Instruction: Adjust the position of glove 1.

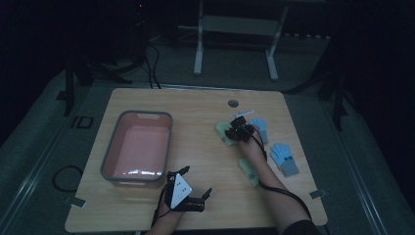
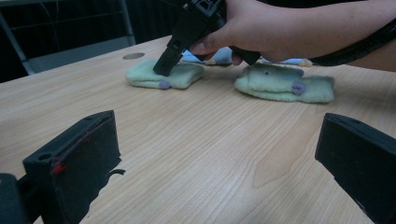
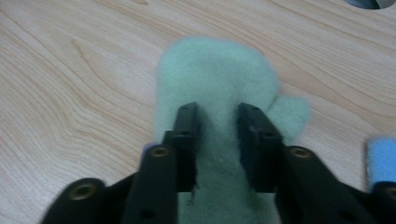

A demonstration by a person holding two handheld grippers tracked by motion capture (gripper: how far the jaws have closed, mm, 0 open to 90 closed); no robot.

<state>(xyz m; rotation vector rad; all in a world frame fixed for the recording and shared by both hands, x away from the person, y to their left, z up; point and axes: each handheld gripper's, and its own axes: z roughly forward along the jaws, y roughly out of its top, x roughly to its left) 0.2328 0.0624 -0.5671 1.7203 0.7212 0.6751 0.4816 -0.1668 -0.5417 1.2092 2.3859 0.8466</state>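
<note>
At the left of the desk (image 1: 195, 105) stands a pink bin (image 1: 138, 147) with a grey rim. Near the front edge the left gripper (image 1: 195, 196) rests with its jaws spread wide and nothing between them. Right of the middle, the right gripper (image 3: 217, 135) is pressed down on a pale green mitten (image 3: 219, 79), its jaws pinching a ridge of the fleece. A second green mitten (image 2: 285, 84) lies nearer the person, and two blue gloves (image 1: 285, 159) lie farther right. The mitten looks soft, light and floppy: it will likely sag from a pinch, so a bite on the thick middle of the palm, rather than the thumb or cuff edge, seems safest.
</note>
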